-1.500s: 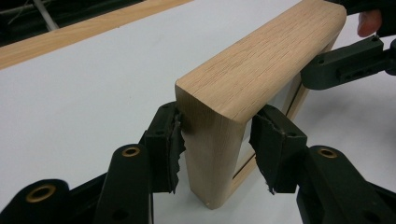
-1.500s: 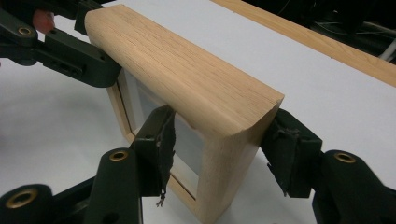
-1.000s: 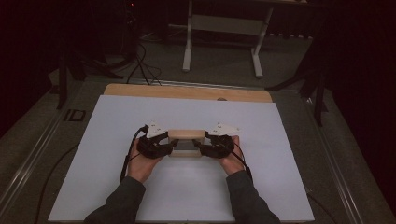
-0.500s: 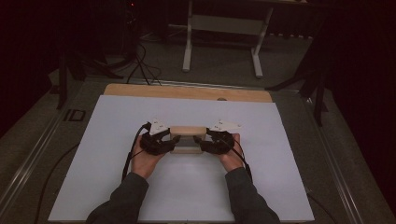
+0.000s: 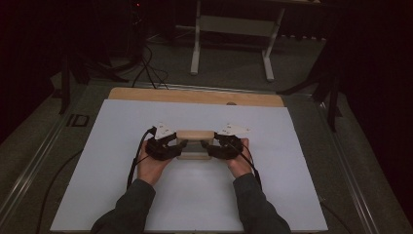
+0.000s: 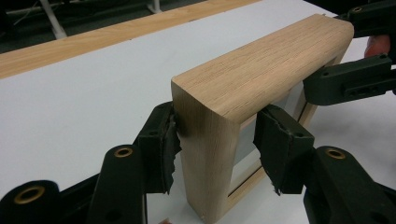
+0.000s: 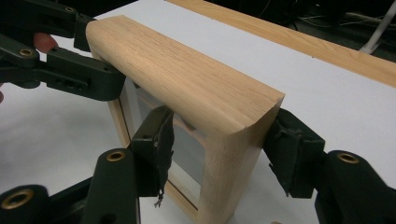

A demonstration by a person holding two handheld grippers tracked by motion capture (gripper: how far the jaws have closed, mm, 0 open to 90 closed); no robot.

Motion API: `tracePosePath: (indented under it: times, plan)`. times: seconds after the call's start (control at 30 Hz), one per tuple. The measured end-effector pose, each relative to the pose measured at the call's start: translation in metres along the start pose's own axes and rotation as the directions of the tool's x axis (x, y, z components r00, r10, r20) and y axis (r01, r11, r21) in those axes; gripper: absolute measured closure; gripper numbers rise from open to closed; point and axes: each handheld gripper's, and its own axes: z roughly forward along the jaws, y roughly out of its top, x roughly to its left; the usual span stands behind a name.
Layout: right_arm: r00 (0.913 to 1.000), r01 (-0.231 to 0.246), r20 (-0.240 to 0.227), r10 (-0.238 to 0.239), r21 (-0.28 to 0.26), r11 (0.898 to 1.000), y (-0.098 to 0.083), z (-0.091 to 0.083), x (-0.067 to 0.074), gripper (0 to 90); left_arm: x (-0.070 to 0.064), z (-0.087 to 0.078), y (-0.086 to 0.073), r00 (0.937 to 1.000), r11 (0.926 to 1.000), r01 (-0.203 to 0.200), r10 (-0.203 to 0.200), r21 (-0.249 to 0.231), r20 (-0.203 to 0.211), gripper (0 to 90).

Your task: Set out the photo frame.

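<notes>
High view first: the wooden frame (image 5: 195, 145) stands upright on its edge on the white surface (image 5: 292, 185), near its middle, one tool at each end. Left tool (image 6: 215, 140) has its pads (image 6: 166, 140) pressed on both faces of the frame's near upright, clamped tight. Right tool (image 7: 219, 149) grips the opposite upright the same way, pads against the wood. Both hands (image 5: 153, 165) rest low behind the tools.
</notes>
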Motion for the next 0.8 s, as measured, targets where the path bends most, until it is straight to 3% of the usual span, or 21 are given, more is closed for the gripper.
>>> tracePosePath:
  times: [0.4,0.8]
  plan:
    - [0.9996,-0.028,-0.006,0.028,-0.002,1.0,0.001,0.004,-0.004,41.3,0.005,0.006,-0.001,0.9992,0.9988,0.039,-0.039,-0.029,0.013,48.1]
    - [0.9981,-0.058,-0.02,0.058,0.006,0.998,0.004,0.007,-0.008,38.4,0.006,0.014,-0.001,0.9974,0.997,0.072,-0.072,-0.028,-0.004,40.4]
